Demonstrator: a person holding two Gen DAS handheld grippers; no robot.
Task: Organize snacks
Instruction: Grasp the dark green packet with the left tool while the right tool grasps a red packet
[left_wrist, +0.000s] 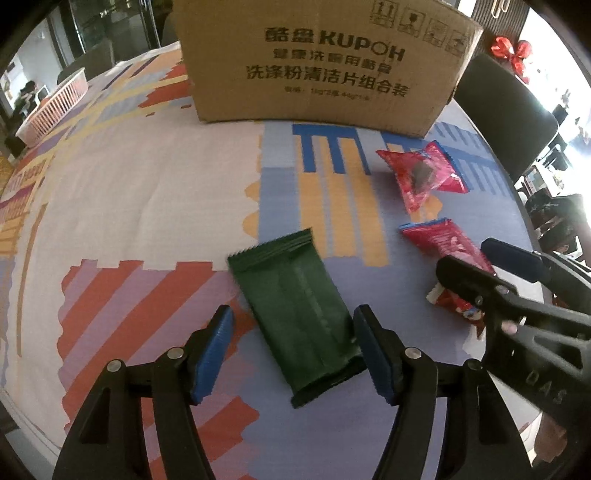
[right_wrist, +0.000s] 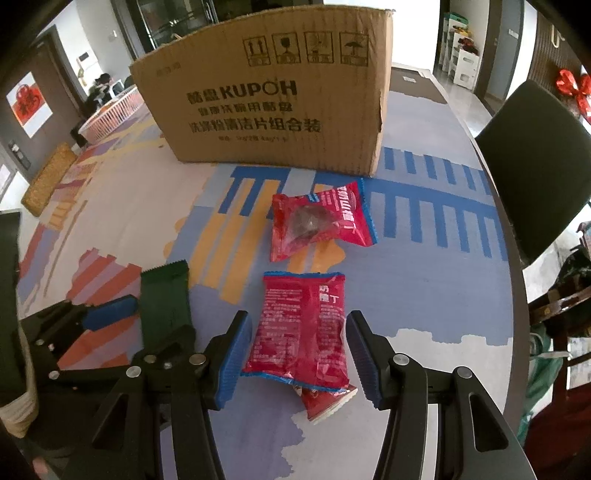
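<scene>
green snack pack lies flat on the worktop, angled, its near end between the left gripper jaws, which are apart; right pad looks to touch the pack edge, left pad clear. just to its right, a red snack pack lies between the right gripper jaws, also apart, w/ another red pack partly under its near end. a third red pack sits farther back, near the cardboard box. pink basket at the far left edge.
</scene>
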